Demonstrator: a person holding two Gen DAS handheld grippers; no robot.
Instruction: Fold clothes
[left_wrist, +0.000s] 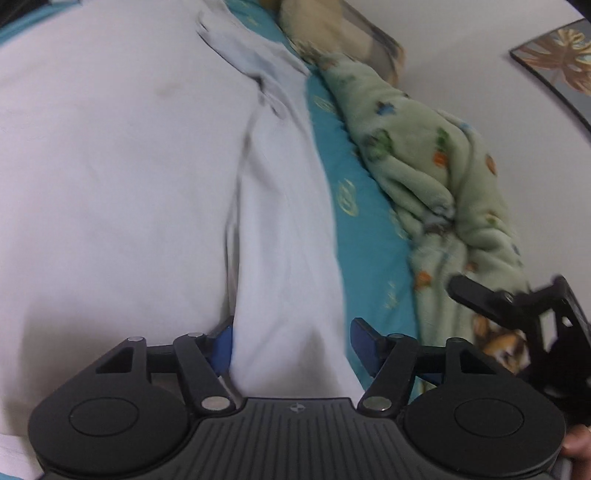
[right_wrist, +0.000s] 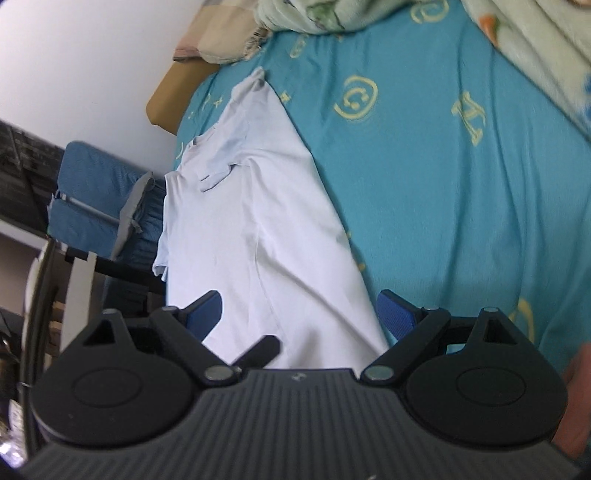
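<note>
Left wrist: left gripper jaws apart, shirt between, pads clear. Right gripper wide open over shirt hem; blanket at 2 o'clock.

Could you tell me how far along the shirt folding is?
Done: the white T-shirt lies on the teal bedsheet, one side with its sleeve folded over. In hand: nothing gripped; both the left tongs and right tongs straddle the hem, open. Left: the remaining folds.

I see a teal bedsheet with yellow symbols, a green fleece blanket, a framed leaf picture and a blue chair.
</note>
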